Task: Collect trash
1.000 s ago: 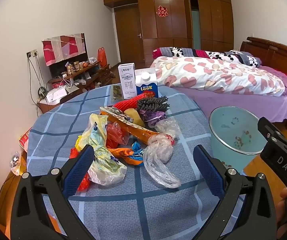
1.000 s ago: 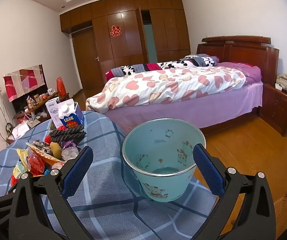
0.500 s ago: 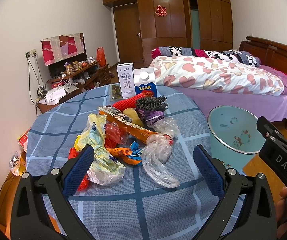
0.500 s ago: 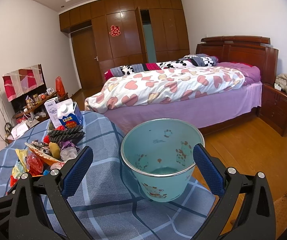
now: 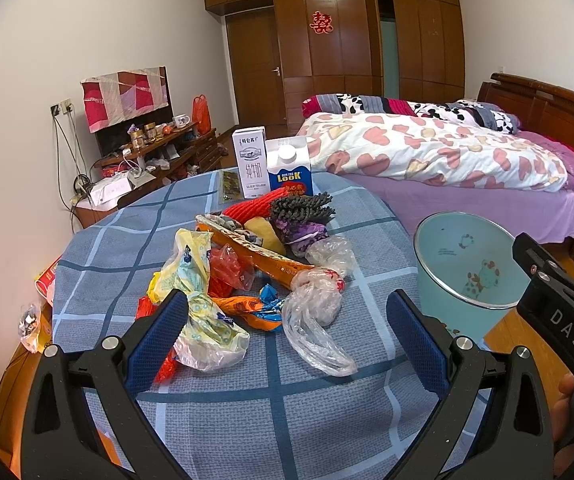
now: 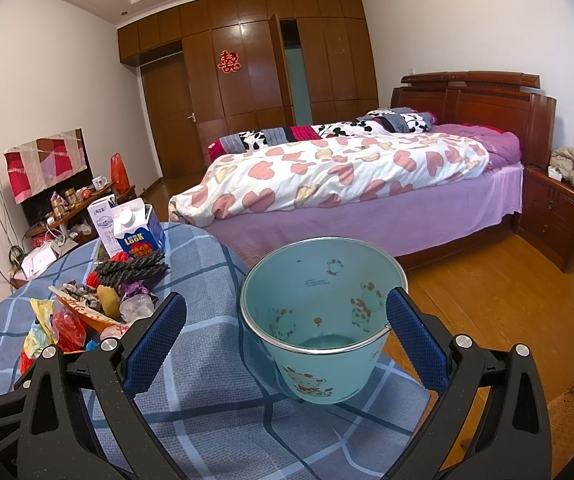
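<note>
Left gripper (image 5: 287, 332): jaws apart, empty, aimed at trash pile (image 5: 247, 280) frame centre | Right gripper (image 6: 287, 332): jaws apart, framing empty bin (image 6: 323, 320) lower centre, positioned at table edge to receive trash.

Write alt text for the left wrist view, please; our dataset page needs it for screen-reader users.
An open left gripper faces a pile of plastic bags and wrappers on a round table with a blue plaid cloth. Two milk cartons stand behind the pile, and a teal bin sits at the table's right edge beside part of the right gripper; a bed lies beyond.
</note>
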Available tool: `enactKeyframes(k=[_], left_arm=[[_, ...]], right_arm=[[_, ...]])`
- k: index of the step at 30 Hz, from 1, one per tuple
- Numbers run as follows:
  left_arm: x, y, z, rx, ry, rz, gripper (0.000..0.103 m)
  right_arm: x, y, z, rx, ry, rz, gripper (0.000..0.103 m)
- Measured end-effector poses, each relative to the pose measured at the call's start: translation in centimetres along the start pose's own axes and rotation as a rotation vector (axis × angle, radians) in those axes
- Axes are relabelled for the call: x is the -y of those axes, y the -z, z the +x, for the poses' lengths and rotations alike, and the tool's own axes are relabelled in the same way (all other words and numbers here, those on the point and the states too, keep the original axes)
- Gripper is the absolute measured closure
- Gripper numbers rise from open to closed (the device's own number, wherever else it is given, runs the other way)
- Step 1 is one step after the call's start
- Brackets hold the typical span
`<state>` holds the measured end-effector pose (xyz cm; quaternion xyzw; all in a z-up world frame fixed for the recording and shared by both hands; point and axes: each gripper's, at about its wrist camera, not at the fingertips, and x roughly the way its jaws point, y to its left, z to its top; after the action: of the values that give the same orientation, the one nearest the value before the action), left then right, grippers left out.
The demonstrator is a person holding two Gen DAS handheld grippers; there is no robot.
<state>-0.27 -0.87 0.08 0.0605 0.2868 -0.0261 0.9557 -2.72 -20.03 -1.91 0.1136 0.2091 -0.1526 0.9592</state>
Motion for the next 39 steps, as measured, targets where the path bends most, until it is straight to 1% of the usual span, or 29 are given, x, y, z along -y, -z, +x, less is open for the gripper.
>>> enactKeyframes(k=[7,9,22,28,29,33,39], left_arm=[[0.6,0.0,-0.2,-0.001,0.000,-0.004,0.006],[-0.2,0.0,0.1,0.000,0.001,0.000,0.006],[-0.1,0.1,0.1,-0.002,0.003,-0.002,0.006],[0.5,0.3,0.3,-0.024,0.014,-0.007,0.006],[0.2,0.9,0.7,-0.025,0.019,-0.007,0.006],[0.2,0.9,0.8,-0.028,0.020,-0.007,0.006],[-0.5,1.1,1.9,-0.056,0.032,-0.021,0.006]], right_arm=[[0.0,0.0,0.0,-0.001,0.001,0.000,0.005],[0.0,0.0,0.0,-0.002,0.000,0.001,0.005],[-0.2,0.1,0.1,-0.002,0.001,-0.002,0.005],[0.7,0.6,0.4,-0.013,0.009,0.003,0.005],[0.8,0.7,0.5,-0.015,0.010,0.005,0.005],[0.9,0.9,0.6,-0.019,0.013,-0.001,0.005],[0.3,1.3,1.1,-0.018,0.012,-0.023,0.005]])
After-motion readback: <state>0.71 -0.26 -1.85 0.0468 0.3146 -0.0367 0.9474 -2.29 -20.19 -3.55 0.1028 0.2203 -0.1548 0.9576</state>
